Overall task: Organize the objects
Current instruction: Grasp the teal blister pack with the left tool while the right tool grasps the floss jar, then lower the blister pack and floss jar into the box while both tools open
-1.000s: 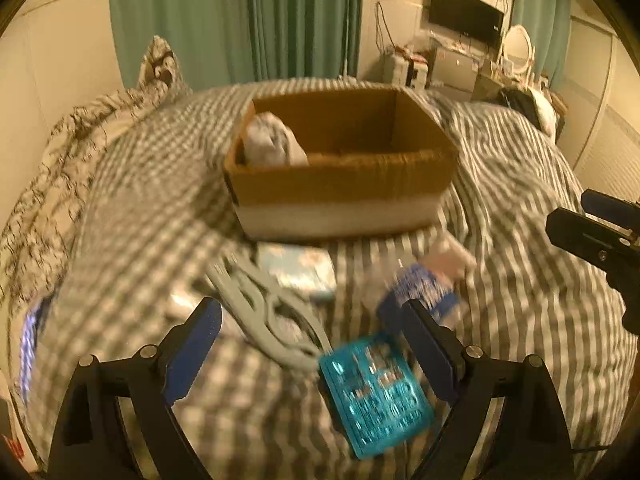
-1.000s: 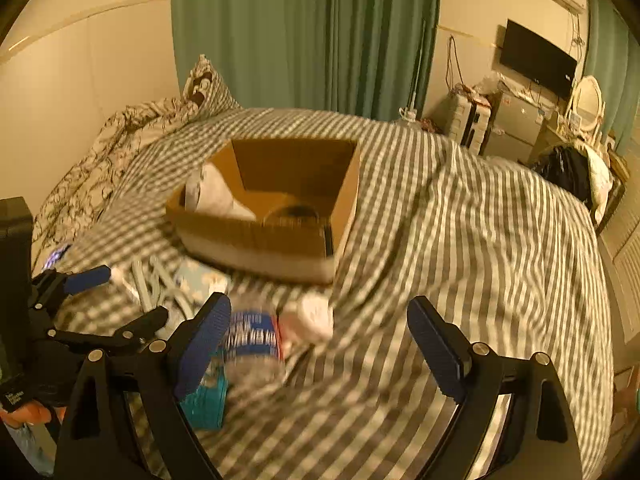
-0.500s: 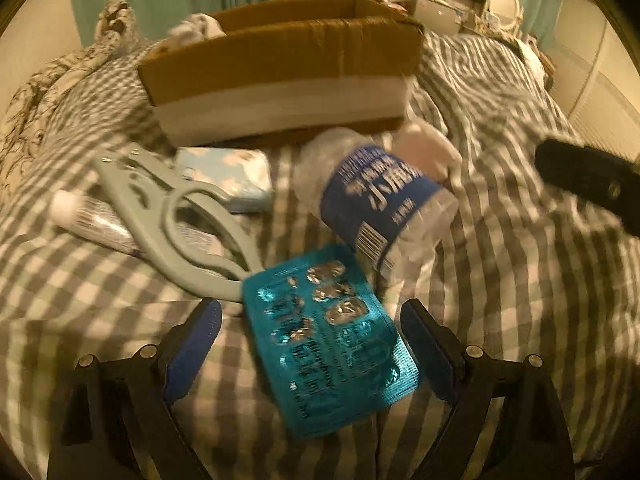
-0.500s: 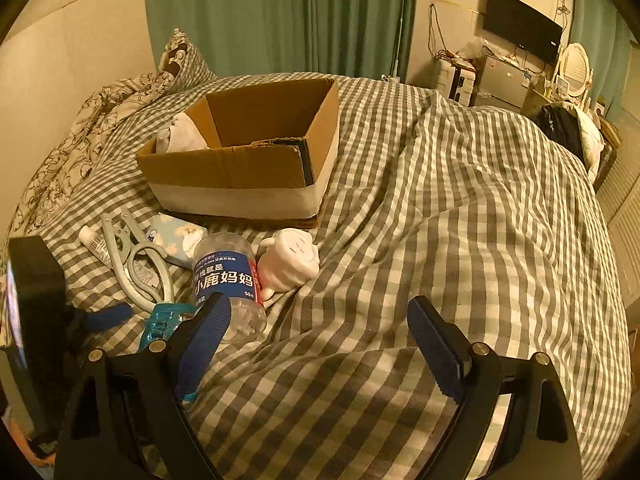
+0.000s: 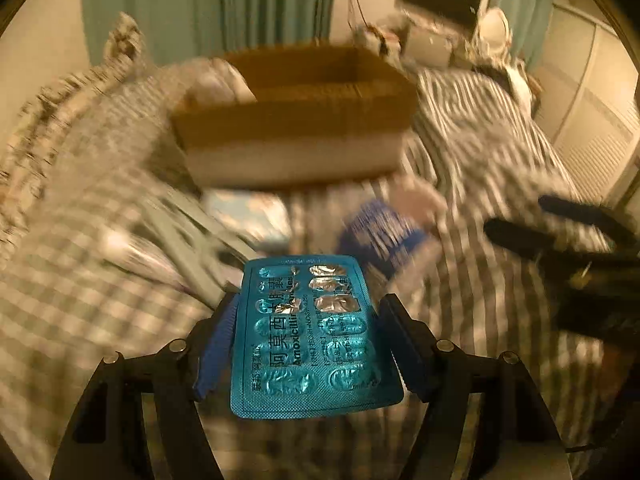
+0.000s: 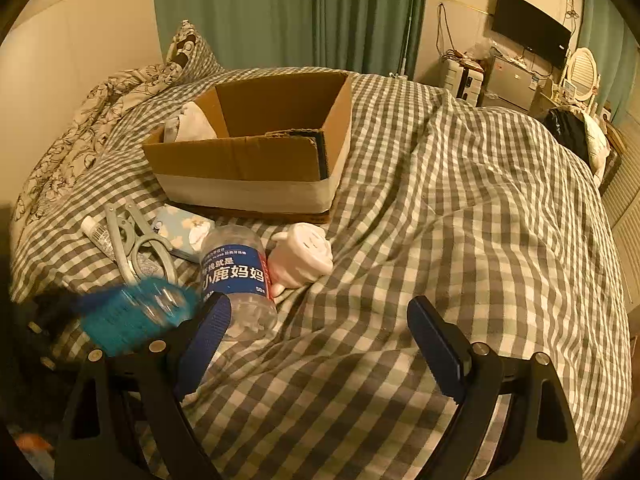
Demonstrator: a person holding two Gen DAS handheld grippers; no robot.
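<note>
My left gripper (image 5: 308, 320) is shut on a teal blister pack of pills (image 5: 310, 332) and holds it above the checked bedspread; the pack also shows blurred in the right wrist view (image 6: 132, 312). A brown cardboard box (image 6: 256, 156) with a white bundle (image 6: 192, 122) inside stands further back on the bed. In front of it lie a water bottle with a blue label (image 6: 236, 272), a white plug-shaped toy (image 6: 302, 258), a light blue tissue pack (image 6: 182, 230), grey plastic clips (image 6: 138, 242) and a small tube (image 6: 96, 234). My right gripper (image 6: 320, 324) is open and empty, right of the bottle.
The checked bedspread (image 6: 460, 220) spreads wide to the right of the box. A floral quilt (image 6: 80, 120) lies at the left. Green curtains, a TV and cluttered furniture stand behind the bed.
My left gripper closed on the blister pack and lifted it off the bed. The left view is now blurred by motion. The right gripper stayed open and nearly still.
</note>
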